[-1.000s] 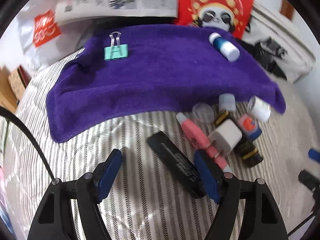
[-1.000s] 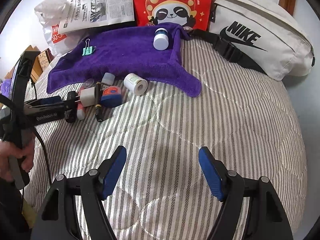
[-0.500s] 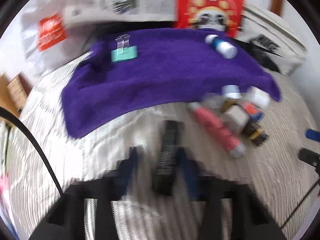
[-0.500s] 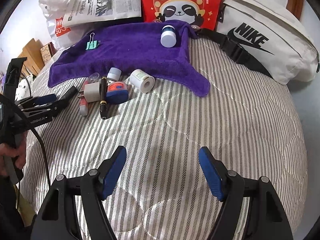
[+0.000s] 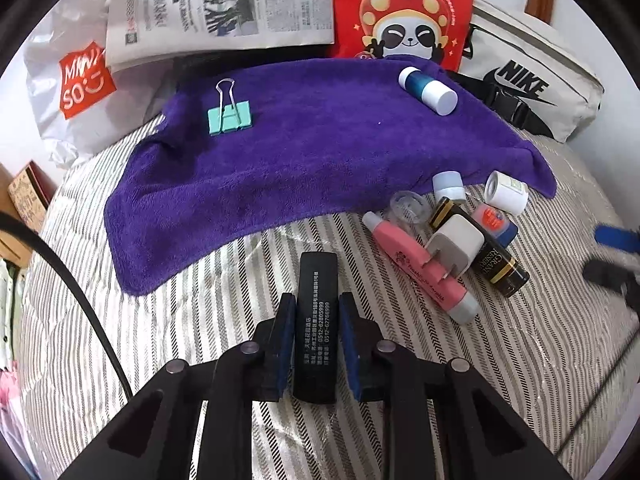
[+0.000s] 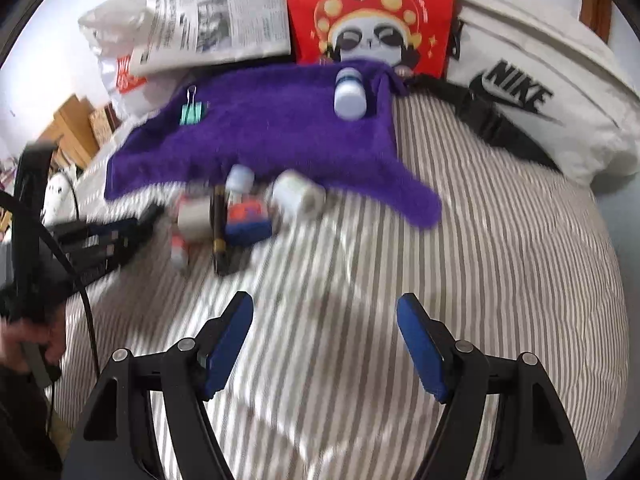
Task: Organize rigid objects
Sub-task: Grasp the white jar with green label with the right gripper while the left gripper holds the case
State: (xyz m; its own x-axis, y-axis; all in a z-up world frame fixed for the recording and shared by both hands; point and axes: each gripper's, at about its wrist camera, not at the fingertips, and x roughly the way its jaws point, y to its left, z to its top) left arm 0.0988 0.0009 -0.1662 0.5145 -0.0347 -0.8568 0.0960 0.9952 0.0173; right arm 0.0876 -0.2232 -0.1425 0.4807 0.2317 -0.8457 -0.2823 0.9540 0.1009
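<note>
My left gripper (image 5: pixel 316 316) is shut on a flat black case (image 5: pixel 316 320) with white print, its blue pads pressing both long sides above the striped quilt. Ahead lies a purple towel (image 5: pixel 320 152) holding a teal binder clip (image 5: pixel 229 117) and a blue-and-white bottle (image 5: pixel 428 90). To the right sits a loose pile: pink tube (image 5: pixel 416 266), white plug (image 5: pixel 456 246), dark bottle (image 5: pixel 490 264), small white jars (image 5: pixel 506 193). My right gripper (image 6: pixel 326 340) stands open over bare quilt with nothing between its fingers. The pile (image 6: pixel 240 212) and the left gripper (image 6: pixel 104 240) lie ahead-left of it.
At the towel's far edge lean a newspaper (image 5: pixel 220 4), a red panda bag (image 5: pixel 404 12) and a white plastic bag (image 5: pixel 76 80). A cream Nike pouch (image 6: pixel 528 92) with a black strap lies at the back right. A hand (image 6: pixel 28 340) holds the left tool.
My left gripper has closed onto the black case, which now lies straight between the pads instead of slanting ahead of them. The right gripper's view has shifted slightly closer to the pile.
</note>
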